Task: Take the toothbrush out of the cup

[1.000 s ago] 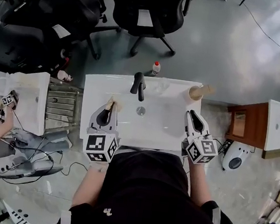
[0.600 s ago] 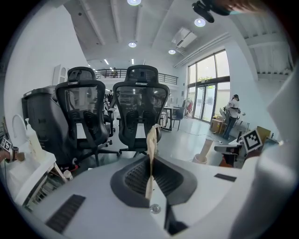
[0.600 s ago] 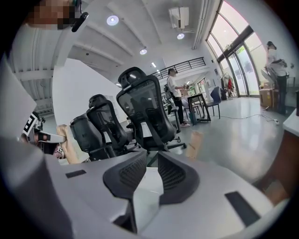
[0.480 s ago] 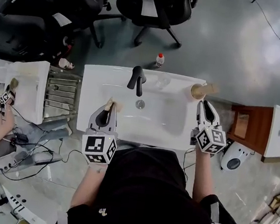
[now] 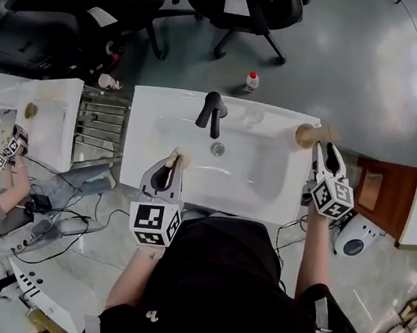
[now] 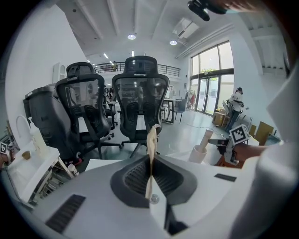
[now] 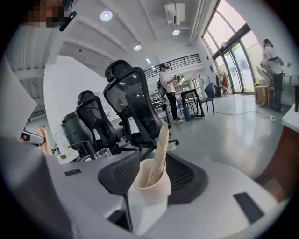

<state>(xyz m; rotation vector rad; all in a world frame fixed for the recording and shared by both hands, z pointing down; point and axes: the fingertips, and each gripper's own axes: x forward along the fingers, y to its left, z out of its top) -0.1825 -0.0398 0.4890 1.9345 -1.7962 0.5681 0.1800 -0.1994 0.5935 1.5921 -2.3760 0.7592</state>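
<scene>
1. While the R claw (image 5: 325, 148) is opening its jaws wide w/ nothing gripped, we see the cup (image 7: 149, 186) standing in the gap btwn them. The pads don't seem to press on it.
2. In head view the cup sits on the basin (image 5: 140, 138) rim at its 1 o'clock corner, well apart from the faucet (image 5: 212, 113) at 12.
3. Inside the cup stands the toothbrush (image 7: 160, 144), lower end down in it and upper end well clear of the lip. Its long axis is near upright, leaning to abt 1 o'clock in the right gripper view. In head view it pokes out toward 3 o'clock.
4. From the R claw, cup + brush lie dead ahead at 12 o'clock, just beside the tips.
5. The L claw (image 6: 150, 179) is fully closed on a thin beige strip (image 6: 152, 140) held edge-on and upright. It hangs over the basin's 7 o'clock edge, w/ the cup well apart at its 2 o'clock.
6. We judge the R hand is nearer and free, so the pick is its job. It prob. needs to rise to the exposed upper end, close across it, then pull along the long axis so the cup doesn't tip.
</scene>
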